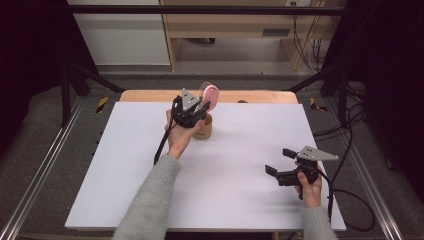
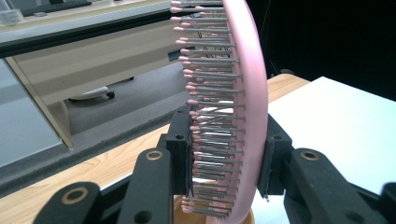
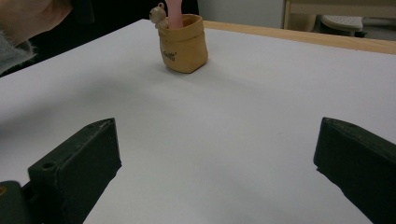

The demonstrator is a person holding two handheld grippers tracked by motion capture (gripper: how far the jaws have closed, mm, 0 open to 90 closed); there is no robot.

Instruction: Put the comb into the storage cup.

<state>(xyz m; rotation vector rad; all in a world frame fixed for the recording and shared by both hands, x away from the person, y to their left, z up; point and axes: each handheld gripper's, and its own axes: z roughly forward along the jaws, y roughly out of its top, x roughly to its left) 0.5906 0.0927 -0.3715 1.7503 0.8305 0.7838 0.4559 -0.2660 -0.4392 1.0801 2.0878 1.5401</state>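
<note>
A pink hairbrush (image 1: 210, 95) with grey, pink-tipped bristles stands upright, its handle (image 3: 175, 14) down inside a small tan bag-shaped holder (image 1: 204, 131) at the far middle of the white table top (image 1: 240, 150). My left gripper (image 1: 197, 111) is shut on the brush head, one pad on the bristle side and one on the pink back (image 2: 250, 93). The holder's rim (image 2: 180, 215) shows just under the jaws. My right gripper (image 1: 277, 161) rests near the front right of the table, open with nothing between its jaws, facing the holder (image 3: 183, 44). A small bear charm (image 3: 159, 16) sits on the holder's rim.
The white top lies on a wooden table whose edge (image 1: 260, 96) shows along the far side. A wooden desk (image 1: 225, 27) stands on the floor beyond. Black frame legs and cables (image 1: 345, 130) run along the right side.
</note>
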